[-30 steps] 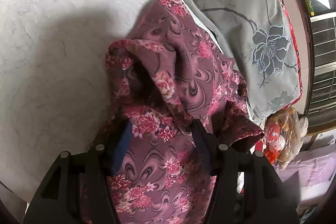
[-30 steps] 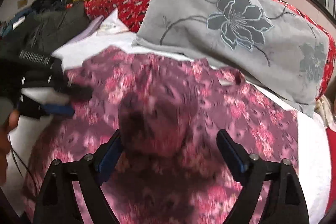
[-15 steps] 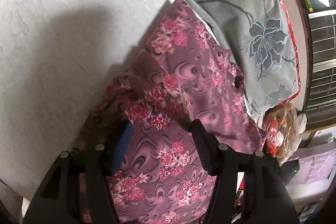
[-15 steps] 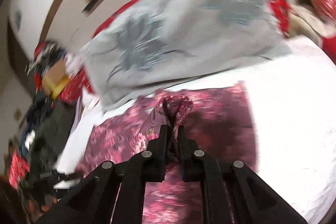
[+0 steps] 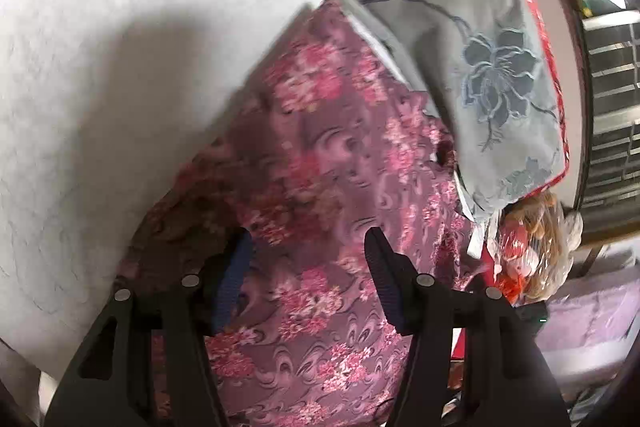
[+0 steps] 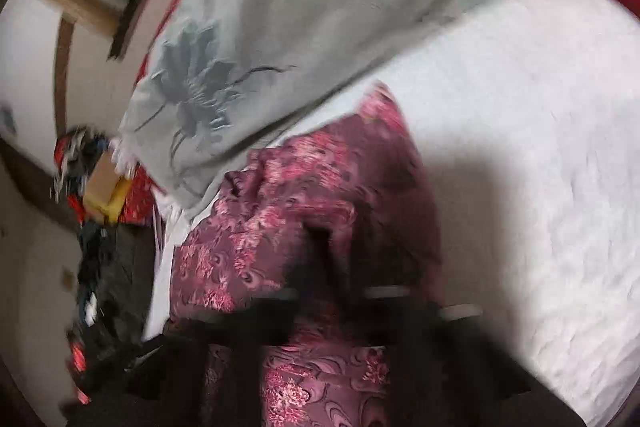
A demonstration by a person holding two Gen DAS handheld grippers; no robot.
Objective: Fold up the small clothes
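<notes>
A maroon garment with pink flowers (image 5: 332,163) lies on the white bed sheet (image 5: 100,67), its far edge against a grey pillow. My left gripper (image 5: 306,251) is open, its fingers spread just above the cloth near its front part. In the right wrist view the same garment (image 6: 304,211) lies spread below the pillow. My right gripper (image 6: 340,267) is a dark blur over the cloth; its fingers are smeared and I cannot tell how they stand.
A grey pillow with a blue flower (image 5: 472,39) lies along the garment's far edge, also in the right wrist view (image 6: 280,27). A plastic bag (image 5: 532,243) sits off the bed's edge. Dark clothes and a cardboard box (image 6: 100,187) are piled beside the bed.
The raised fold of the garment has dropped and the cloth now lies flatter. My right gripper, shut on a pinch of cloth half a second ago, has swung fast and is blurred.
</notes>
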